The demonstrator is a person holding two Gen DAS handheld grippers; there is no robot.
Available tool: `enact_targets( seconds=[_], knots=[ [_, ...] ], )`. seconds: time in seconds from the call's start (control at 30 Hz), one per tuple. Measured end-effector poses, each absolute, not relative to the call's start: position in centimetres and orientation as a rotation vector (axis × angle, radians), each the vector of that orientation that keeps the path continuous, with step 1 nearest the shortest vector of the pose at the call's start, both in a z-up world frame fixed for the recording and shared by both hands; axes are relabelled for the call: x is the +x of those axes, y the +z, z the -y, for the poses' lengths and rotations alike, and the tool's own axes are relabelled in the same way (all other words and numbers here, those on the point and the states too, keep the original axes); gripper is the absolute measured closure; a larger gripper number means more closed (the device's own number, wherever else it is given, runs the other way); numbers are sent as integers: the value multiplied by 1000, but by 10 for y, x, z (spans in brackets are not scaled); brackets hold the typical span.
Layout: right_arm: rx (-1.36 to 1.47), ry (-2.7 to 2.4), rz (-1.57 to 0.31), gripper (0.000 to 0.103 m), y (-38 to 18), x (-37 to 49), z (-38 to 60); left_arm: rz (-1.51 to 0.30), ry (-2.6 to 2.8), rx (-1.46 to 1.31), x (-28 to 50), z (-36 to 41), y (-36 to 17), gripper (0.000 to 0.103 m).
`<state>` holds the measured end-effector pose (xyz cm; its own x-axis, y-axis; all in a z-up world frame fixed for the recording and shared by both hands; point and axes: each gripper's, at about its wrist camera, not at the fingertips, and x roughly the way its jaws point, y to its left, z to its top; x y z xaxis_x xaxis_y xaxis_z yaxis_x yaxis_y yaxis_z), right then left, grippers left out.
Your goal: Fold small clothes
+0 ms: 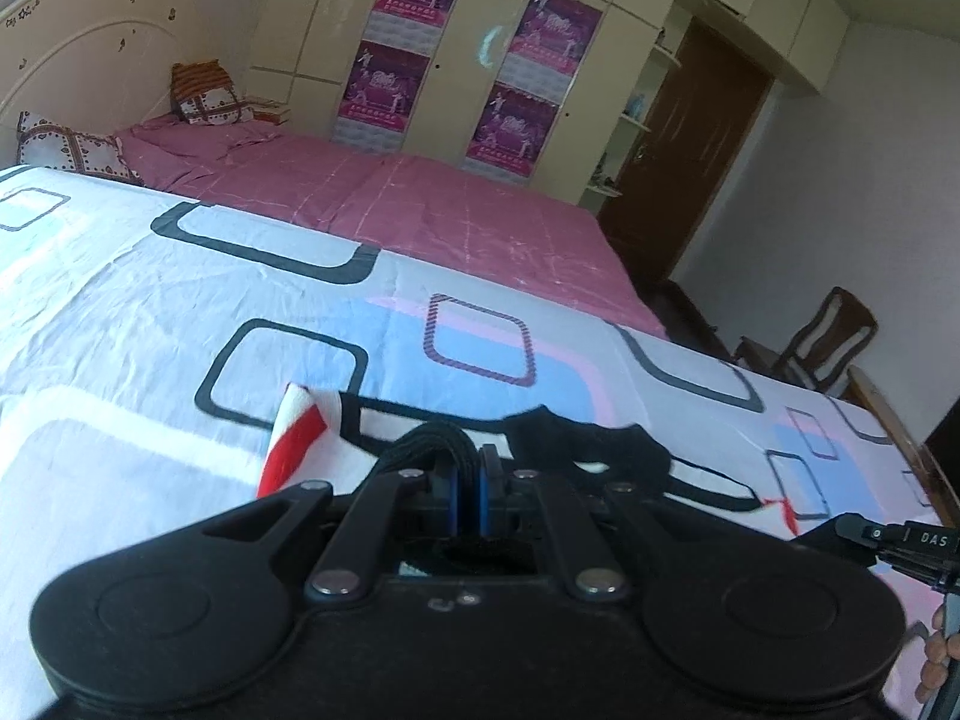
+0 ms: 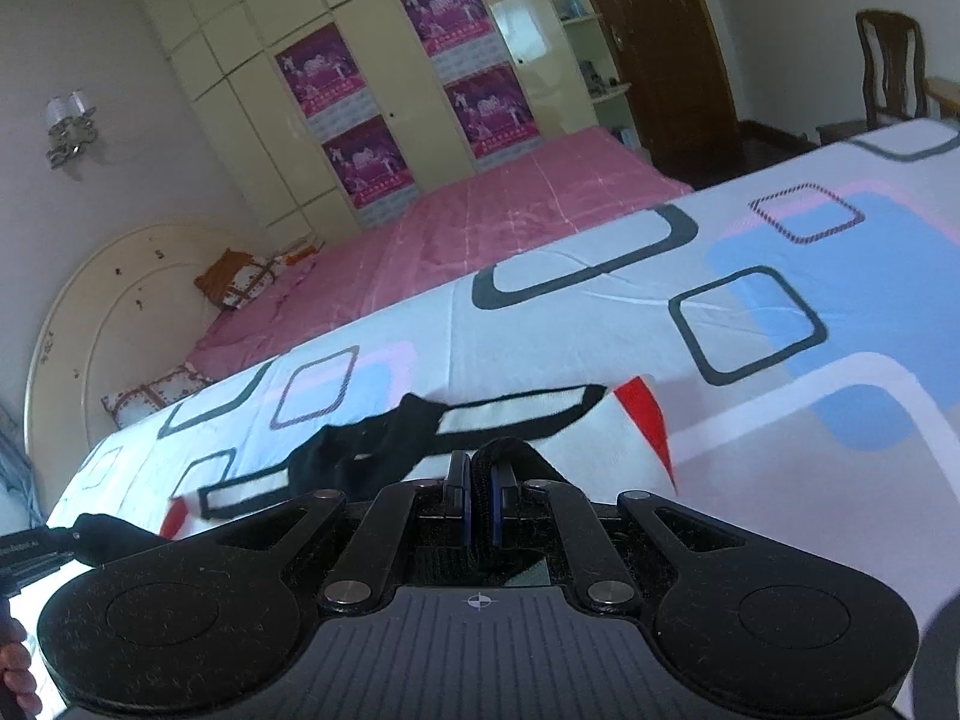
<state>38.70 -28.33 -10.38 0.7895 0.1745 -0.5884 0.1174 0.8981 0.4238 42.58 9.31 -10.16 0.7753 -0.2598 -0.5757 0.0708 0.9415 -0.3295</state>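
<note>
I'm working over a bed sheet (image 1: 150,300), white cotton-looking w/ fine wrinkles, printed w/ rounded squares in black, blue and pink. Past it lies a pink bedspread (image 1: 420,210) w/ thin pale grid lines, smoother, a few creases. At its head: a cream arched headboard (image 1: 90,42) and patterned pillows (image 1: 72,147). Back wall is a glossy cream wardrobe (image 2: 252,90) w/ four magenta posters (image 2: 321,69) stuck on the doors, open shelves beside it, then a dark brown wood door (image 1: 684,144). A wooden chair (image 1: 834,336) stands near the plain wall; a metal wall lamp (image 2: 69,126) shows in the right wrist view.

The small garment (image 1: 540,438) lies on the sheet just ahead of both tools: soft knit, white body, black trim bands, red patches at the edges (image 1: 294,444).

My left gripper (image 1: 469,468) is clenched on a bunched black band of the garment, blue pads pinching the fabric. My right gripper (image 2: 480,480) is clamped the same way on another black edge (image 2: 510,456), cloth folded over its right pad. Each view catches the other tool's black tip at frame edge, plus fingers of my hand (image 1: 936,654).
</note>
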Motion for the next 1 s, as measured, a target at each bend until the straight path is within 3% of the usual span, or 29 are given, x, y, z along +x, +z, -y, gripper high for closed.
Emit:
enact_targets(
  seconds=[0.67, 0.73, 0.77, 0.87, 0.93, 1.0],
  knots=[
    [678, -3, -803, 97, -166, 468, 322, -823, -69, -275, 504, -81, -156, 96],
    [688, -5, -805, 97, -166, 470, 325, -830, -61, -266, 508, -81, -160, 91],
    [698, -3, -802, 90, -166, 472, 326, -825, -63, -269, 509, -82, -161, 90],
    [691, -37, -727, 32, -156, 469, 331, -795, -56, -309, 511, -90, -157, 75],
    [651, -28, -700, 32, -148, 469, 332, -761, -27, -312, 511, -95, -149, 59],
    [601, -39, -673, 33, -141, 465, 331, -727, -12, -307, 506, -100, -142, 59]
  ],
)
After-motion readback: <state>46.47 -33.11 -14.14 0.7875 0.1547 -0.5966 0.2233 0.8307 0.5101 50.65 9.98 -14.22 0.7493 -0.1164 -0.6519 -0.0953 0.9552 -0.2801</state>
